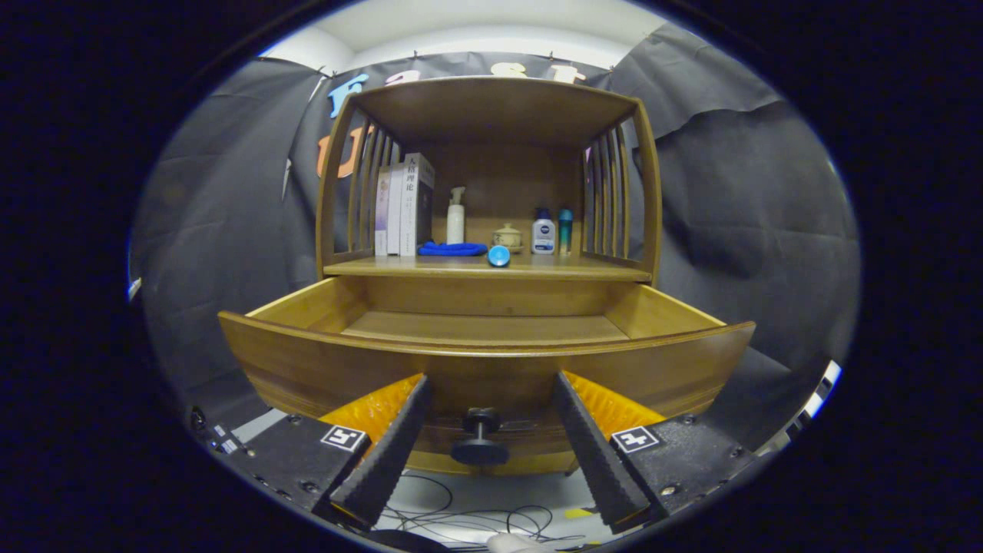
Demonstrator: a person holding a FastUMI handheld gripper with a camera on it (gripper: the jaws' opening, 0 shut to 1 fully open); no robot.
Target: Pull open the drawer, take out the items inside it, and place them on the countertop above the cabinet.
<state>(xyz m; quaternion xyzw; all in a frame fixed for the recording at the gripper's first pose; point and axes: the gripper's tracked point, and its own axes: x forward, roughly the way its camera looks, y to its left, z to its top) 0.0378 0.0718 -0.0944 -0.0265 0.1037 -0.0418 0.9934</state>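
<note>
The wooden cabinet's drawer [307, 361] stands pulled open toward me. Its dark round knob [480, 439] sits between my fingers, touched by neither. My gripper [490, 378] is open, its tips close to the drawer's curved front panel. The part of the drawer floor [484, 326] that I see is bare; the front panel hides the nearest strip. On the countertop [599, 270] above lie a blue coiled band [451, 249] and a blue round object [498, 256] near the front edge.
Further back on the countertop stand books [403, 206], a white pump bottle [455, 216], a small lidded jar [507, 236], a white bottle [543, 233] and a teal tube [565, 230]. A slatted roofed shelf frame [491, 107] encloses it. Loose cables [461, 522] lie on the floor below.
</note>
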